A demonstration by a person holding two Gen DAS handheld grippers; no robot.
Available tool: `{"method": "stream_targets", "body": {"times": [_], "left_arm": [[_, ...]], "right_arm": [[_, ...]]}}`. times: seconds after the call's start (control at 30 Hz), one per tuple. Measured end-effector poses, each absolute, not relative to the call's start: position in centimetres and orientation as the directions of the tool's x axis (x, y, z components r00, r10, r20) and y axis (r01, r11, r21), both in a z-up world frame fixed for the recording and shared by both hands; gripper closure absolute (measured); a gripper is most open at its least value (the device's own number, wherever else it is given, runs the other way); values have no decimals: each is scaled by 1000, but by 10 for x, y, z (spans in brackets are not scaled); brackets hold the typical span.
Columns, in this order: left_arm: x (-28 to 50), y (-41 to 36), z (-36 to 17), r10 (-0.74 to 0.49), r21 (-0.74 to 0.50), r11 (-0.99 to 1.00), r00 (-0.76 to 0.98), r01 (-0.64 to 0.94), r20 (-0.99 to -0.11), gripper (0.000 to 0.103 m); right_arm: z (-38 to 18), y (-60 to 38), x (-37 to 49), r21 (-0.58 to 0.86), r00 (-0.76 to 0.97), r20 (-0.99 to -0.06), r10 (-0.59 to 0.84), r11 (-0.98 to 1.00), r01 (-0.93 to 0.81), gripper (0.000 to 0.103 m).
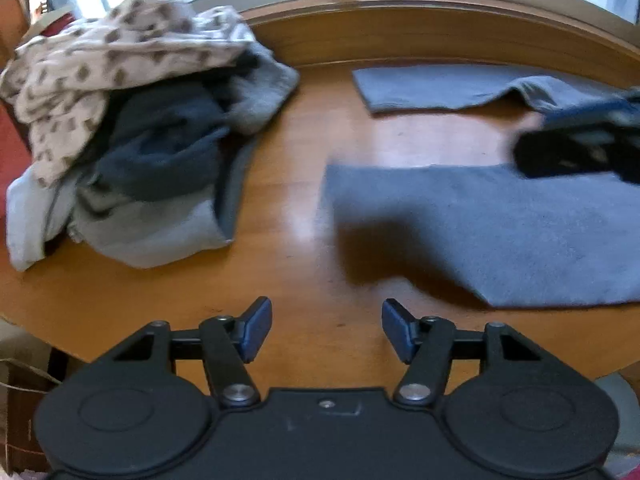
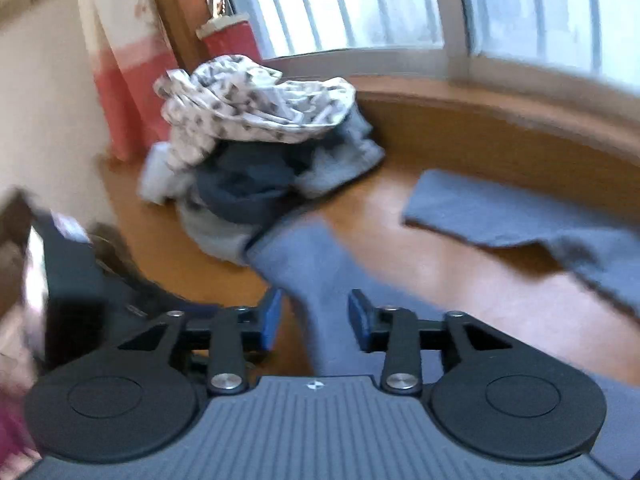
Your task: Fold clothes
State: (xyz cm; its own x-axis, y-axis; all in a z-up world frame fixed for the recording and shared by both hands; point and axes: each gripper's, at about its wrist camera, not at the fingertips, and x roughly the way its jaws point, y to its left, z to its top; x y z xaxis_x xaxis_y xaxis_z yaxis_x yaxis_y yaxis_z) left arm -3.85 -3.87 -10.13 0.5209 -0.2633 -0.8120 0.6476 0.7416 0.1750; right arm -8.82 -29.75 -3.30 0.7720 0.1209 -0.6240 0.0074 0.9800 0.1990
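Two sets of your fingers stand spread and empty over the wooden bench [image 1: 296, 184], left gripper [image 1: 326, 330] beside the flat grey-blue garment [image 1: 500, 232], right gripper [image 2: 314, 322] above it, right of the rumpled clothes heap [image 1: 132, 128].

The left gripper [image 1: 327, 330] is pointing downward with its jaws standing apart and nothing between its blue pads [image 1: 256, 330]. The right gripper [image 2: 314, 320] is also tilting downward, jaws parted, its pads [image 2: 270, 322] not pressing on anything, though motion blur is smearing that view.
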Motion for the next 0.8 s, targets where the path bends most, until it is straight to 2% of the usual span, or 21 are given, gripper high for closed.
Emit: {"method": "stream_targets", "body": {"times": [0.03,0.1,0.2,0.3,0.43,0.53,0.7,0.8], "left_arm": [[-38,-37,-99,-275,167,739,518,653,-810,45],[-40,-36,-92,-315,144,725,510,674,-800,44],[-44,-44,-83,-394,106,675,478,730,-785,38],[-50,-68,-86,-437,106,600,436,793,-787,37],[-62,-120,-102,-477,97,480,352,872,-806,37],[-71,-154,-115,-480,142,416,349,898,-804,37],[-72,-174,-125,-481,155,386,341,909,-807,37],[-73,-172,-126,-470,171,386,353,906,-809,34]], "right_arm": [[-36,-300,-94,172,773,-628,88,985,28,51],[-45,-317,-108,149,762,-648,11,983,112,44],[-62,-344,-132,126,710,-696,-111,954,273,44],[-80,-369,-157,100,636,-735,-234,891,442,44],[-88,-390,-189,68,566,-749,-344,810,583,44],[-97,-405,-207,34,497,-760,-419,738,674,44],[-116,-420,-225,35,427,-790,-441,662,749,43],[-122,-407,-225,-10,424,-785,-452,693,721,41]]}}
